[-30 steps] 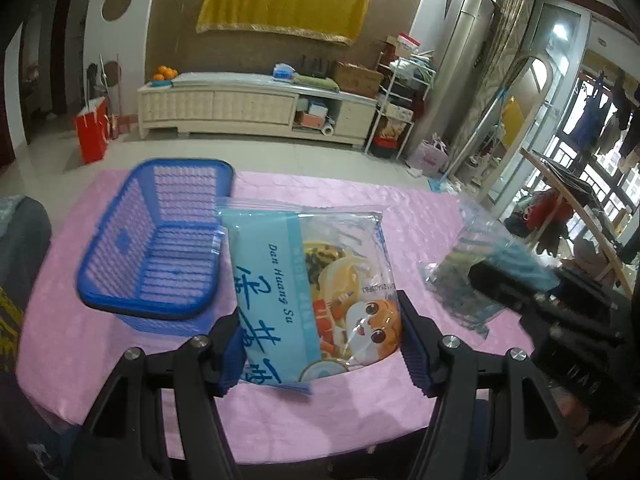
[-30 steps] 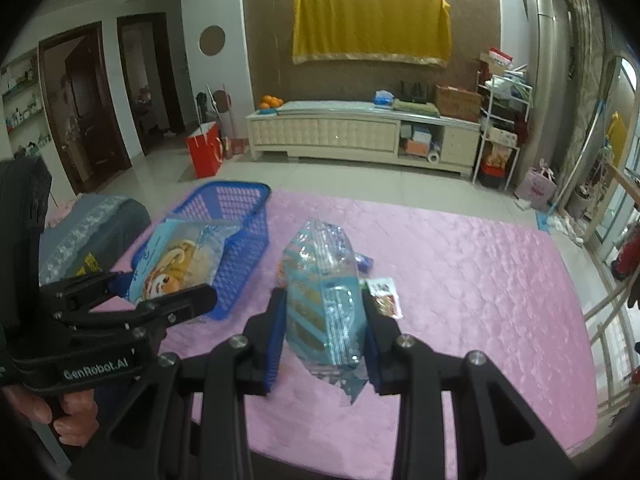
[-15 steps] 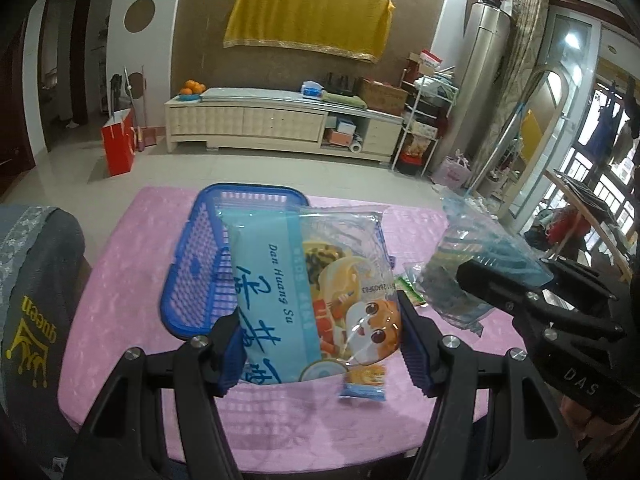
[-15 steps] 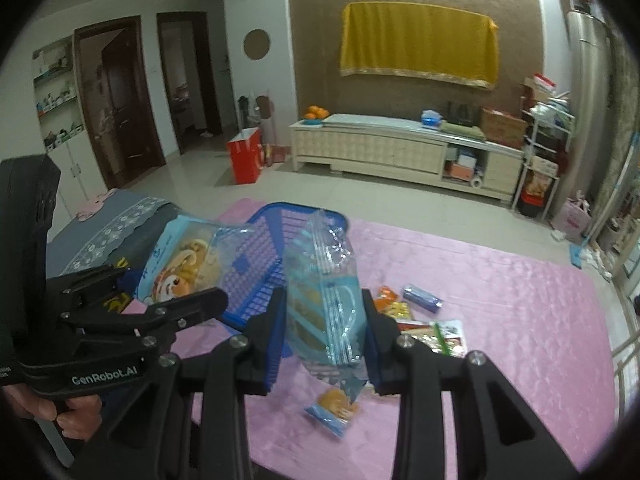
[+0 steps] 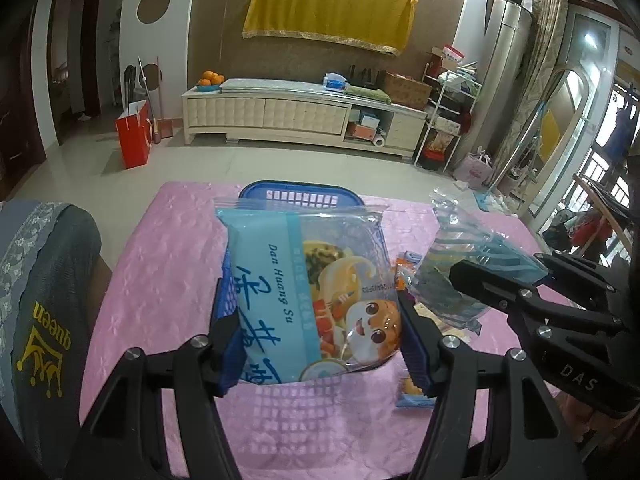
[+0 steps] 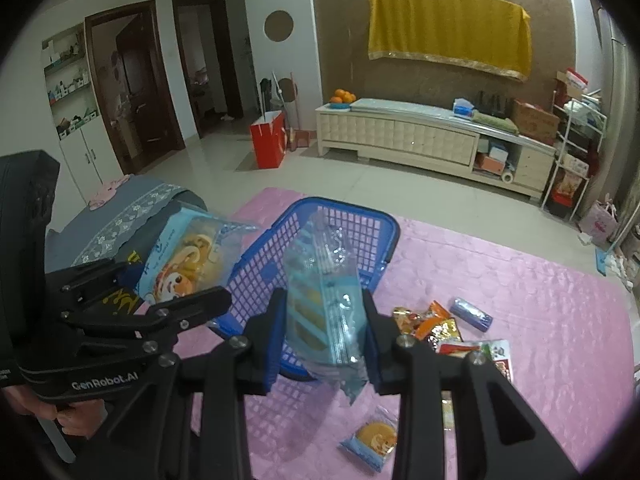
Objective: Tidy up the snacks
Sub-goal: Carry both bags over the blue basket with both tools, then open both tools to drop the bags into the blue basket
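Note:
My left gripper [image 5: 318, 350] is shut on a light blue snack bag with a cartoon cat [image 5: 308, 300], held above the blue plastic basket [image 5: 300, 198]; the bag also shows in the right wrist view [image 6: 184, 260]. My right gripper [image 6: 324, 344] is shut on a clear bag of blue-striped biscuits [image 6: 324, 300], held over the near edge of the basket [image 6: 352, 224]. That bag and gripper show at the right of the left wrist view [image 5: 464, 264]. Several small snack packs [image 6: 432, 324] lie on the pink table to the right of the basket.
A single biscuit pack [image 6: 374, 442] lies near the table's front edge. A small blue wrapped bar [image 6: 470, 314] lies further right. A grey chair back [image 5: 40, 300] stands at the table's left. The pink tablecloth [image 6: 540, 300] stretches to the right.
Both grippers have risen and pulled back with their bags. The basket now sits straight under the left bag, and loose snacks on the table have come into view.

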{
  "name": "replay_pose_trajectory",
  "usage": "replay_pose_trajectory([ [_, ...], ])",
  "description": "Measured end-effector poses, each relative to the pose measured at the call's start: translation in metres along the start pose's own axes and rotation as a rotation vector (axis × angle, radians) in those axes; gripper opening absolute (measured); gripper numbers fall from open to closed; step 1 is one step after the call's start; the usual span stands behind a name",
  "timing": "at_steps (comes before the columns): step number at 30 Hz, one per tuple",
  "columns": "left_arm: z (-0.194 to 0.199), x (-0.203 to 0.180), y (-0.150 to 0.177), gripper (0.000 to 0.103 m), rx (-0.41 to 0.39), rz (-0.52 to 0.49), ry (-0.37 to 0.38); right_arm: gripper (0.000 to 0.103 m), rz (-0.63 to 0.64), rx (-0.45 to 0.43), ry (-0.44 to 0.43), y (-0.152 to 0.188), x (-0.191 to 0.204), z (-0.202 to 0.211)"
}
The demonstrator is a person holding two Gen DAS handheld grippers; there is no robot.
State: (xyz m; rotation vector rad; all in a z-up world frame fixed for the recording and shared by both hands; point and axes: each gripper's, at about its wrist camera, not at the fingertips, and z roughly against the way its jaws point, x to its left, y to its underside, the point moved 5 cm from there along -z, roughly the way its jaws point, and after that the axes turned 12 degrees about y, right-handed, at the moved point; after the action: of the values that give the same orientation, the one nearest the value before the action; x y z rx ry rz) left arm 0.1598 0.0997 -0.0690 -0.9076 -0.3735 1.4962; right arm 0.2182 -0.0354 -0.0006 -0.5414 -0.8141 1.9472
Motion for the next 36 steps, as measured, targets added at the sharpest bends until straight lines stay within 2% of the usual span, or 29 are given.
replay_pose_trajectory([
  [5, -0.013, 0.014, -0.005, 0.063, 0.021, 0.002, 0.003, 0.039, -0.014, 0.039, -0.041, 0.001, 0.003, -0.021],
  [21, -0.050, 0.043, -0.002, 0.063, 0.092, 0.039, 0.020, 0.039, -0.006, 0.131, -0.077, 0.015, 0.015, -0.062],
  [29, -0.058, 0.046, 0.011, 0.063, 0.132, 0.046, -0.006, 0.039, -0.003, 0.123, -0.071, 0.015, 0.016, -0.061],
  [36, -0.060, 0.050, 0.013, 0.068, 0.150, 0.066, 0.000, 0.039, -0.015, 0.133, -0.076, 0.014, 0.017, -0.061],
])
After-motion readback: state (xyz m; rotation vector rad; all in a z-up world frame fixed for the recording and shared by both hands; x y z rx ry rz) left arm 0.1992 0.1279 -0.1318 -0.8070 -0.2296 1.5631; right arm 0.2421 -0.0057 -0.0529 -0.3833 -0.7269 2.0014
